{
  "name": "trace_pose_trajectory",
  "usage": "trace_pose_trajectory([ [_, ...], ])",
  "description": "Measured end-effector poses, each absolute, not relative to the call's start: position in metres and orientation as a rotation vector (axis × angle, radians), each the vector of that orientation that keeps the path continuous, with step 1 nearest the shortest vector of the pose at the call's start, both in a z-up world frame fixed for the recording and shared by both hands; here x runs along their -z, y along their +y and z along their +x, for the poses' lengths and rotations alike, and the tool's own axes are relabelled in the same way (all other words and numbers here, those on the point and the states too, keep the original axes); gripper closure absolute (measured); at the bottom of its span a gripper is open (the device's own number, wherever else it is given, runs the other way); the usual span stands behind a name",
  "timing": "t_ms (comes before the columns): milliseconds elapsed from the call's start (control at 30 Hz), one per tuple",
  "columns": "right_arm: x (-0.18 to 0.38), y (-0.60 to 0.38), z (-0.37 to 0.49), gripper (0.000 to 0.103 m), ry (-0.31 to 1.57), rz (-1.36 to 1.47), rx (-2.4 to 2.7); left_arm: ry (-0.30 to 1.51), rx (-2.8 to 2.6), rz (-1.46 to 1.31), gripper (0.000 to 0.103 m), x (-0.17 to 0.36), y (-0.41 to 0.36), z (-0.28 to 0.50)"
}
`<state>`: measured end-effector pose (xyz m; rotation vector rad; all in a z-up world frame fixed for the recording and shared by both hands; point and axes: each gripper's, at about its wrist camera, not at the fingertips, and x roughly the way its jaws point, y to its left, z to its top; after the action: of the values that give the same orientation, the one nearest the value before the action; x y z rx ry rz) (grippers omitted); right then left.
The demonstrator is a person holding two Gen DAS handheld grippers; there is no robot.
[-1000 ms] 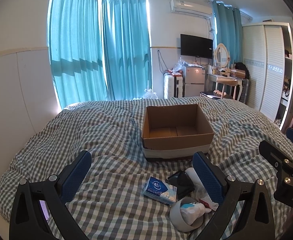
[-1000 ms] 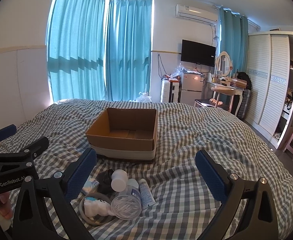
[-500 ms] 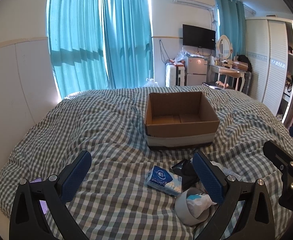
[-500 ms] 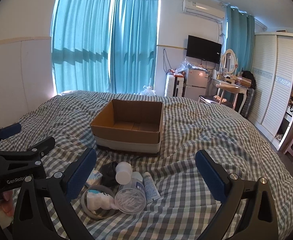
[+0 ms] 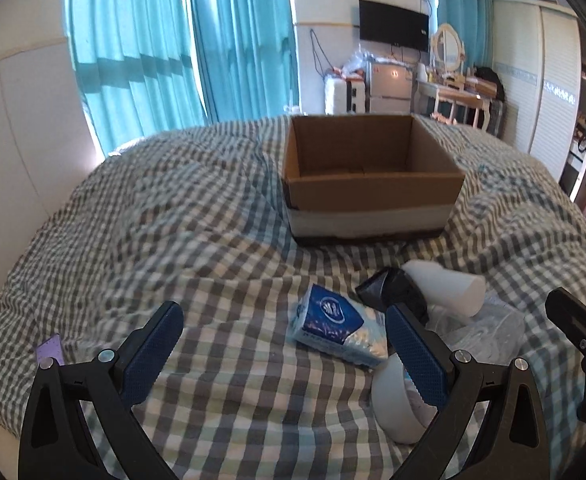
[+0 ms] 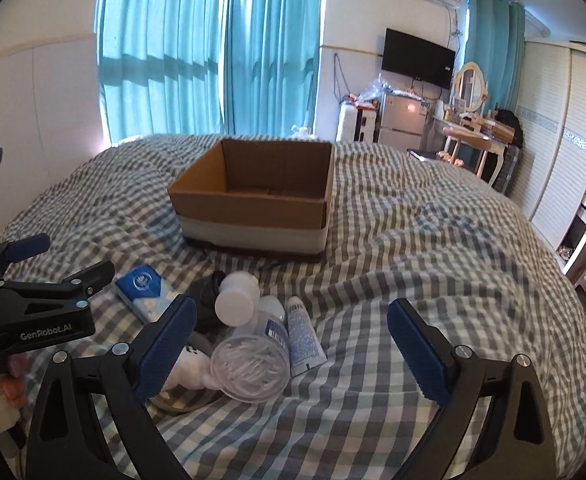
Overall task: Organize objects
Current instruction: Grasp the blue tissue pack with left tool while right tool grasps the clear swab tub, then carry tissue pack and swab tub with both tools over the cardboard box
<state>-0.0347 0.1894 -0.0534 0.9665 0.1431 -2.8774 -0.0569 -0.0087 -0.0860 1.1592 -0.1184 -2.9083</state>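
A bedroom with blue curtains (image 6: 213, 52) and a big bed under a checked blanket (image 6: 433, 248).

Left gripper (image 5: 285, 344): jaws spread wide, nothing between them, hanging low over the blanket. Just past its tips, a blue tissue pack (image 5: 337, 330) lying flat. Right beside that, a black thing (image 5: 393, 288) and a white bottle (image 5: 445, 286) on its side, touching each other.

Right gripper (image 6: 291, 338): jaws wide too, holding nothing. Between its tips, near the left finger, a clear round tub (image 6: 251, 366) on its side with white sticks inside, most likely cotton swabs. Touching the tub, a white tube (image 6: 303, 336). By the left finger, a tape ring (image 6: 181, 400) with a small white thing sitting in it.

Further out, behind the pile, a brown cardboard box (image 6: 253, 204) standing open on the blanket, only its bare bottom showing inside. All the small things out on the blanket, none in the box.
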Motion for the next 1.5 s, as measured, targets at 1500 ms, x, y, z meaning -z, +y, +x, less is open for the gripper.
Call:
trace_pose_trajectory([
  [1500,0.081,0.229,-0.078,0.041,0.027,1.156,2.788,-0.313,2.915,1.455,0.032,0.129,0.035,-0.101],
])
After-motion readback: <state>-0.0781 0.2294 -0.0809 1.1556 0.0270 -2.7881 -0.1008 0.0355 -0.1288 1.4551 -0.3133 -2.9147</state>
